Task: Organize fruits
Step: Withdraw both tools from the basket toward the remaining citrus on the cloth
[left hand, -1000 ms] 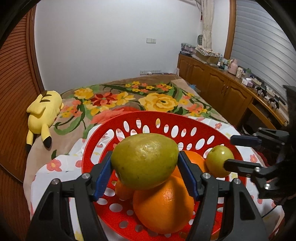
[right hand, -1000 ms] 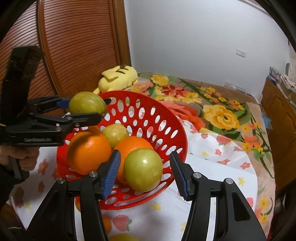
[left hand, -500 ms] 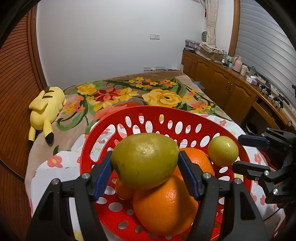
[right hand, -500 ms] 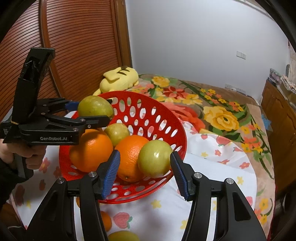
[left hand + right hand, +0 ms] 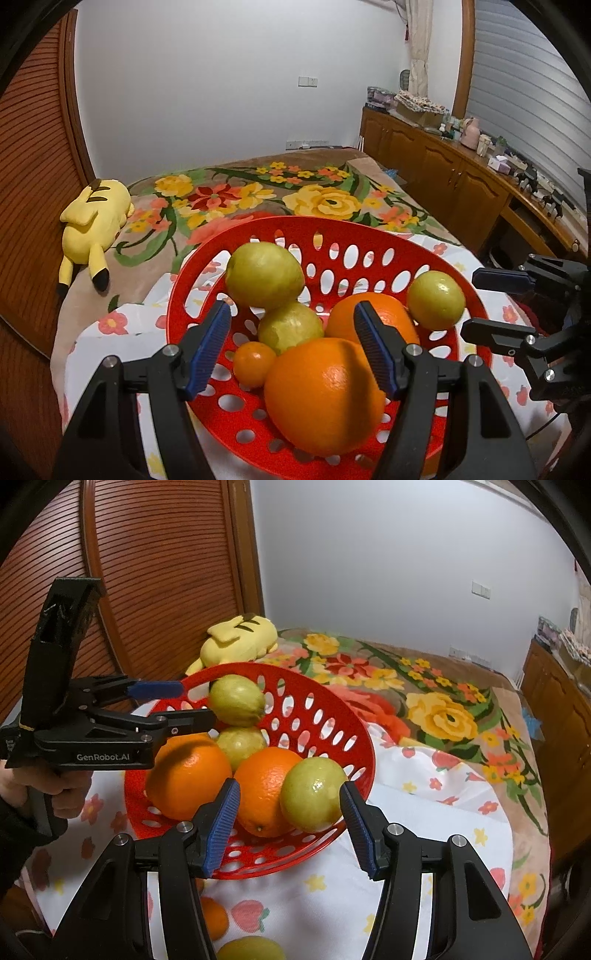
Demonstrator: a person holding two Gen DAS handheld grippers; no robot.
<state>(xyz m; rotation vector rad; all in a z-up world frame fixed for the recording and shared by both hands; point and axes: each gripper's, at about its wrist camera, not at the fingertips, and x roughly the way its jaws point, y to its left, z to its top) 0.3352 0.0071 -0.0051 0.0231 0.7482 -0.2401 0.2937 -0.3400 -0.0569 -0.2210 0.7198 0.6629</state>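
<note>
filling the middle of both views, a red perforated basket (image 5: 369, 236) (image 5: 332, 716) sits on a white flower-print cloth (image 5: 122, 332) (image 5: 424, 812), laid over a floral blanket (image 5: 321, 195) (image 5: 443, 709) that runs toward the top of the frames. left gripper (image 5: 291, 343) (image 5: 184, 705) at the bottom centre of the left view, fingers released and spread, holding nothing; in the right view it enters from the left edge, tips at the basket rim just beside the top green fruit. right gripper (image 5: 290, 823) (image 5: 495, 306) at the bottom centre of the right view, fingers apart, empty; in the left view it shows at the right edge, just outside the basket. yellow plush toy (image 5: 92, 221) (image 5: 240, 638) lies on the blanket, left side of the left view, upper centre of the right view. fruit all in the basket: big orange (image 5: 325, 395) (image 5: 188, 775) nearest the left camera, second orange (image 5: 347, 314) (image 5: 266, 786) behind it, large green fruit (image 5: 264, 275) (image 5: 236, 699) stacked on top of a smaller green fruit (image 5: 291, 325) (image 5: 240, 744), another green fruit (image 5: 436, 304) (image 5: 314, 794) by the rim at the right gripper's side, sitting between its open fingers in the right view without clear contact. small orange (image 5: 253, 363) low in the basket, centre-left. outside the basket, bottom of the right view: small orange fruit (image 5: 214, 917) and a yellow-green fruit (image 5: 251, 949) on the cloth, partly hidden behind the fingers.
</note>
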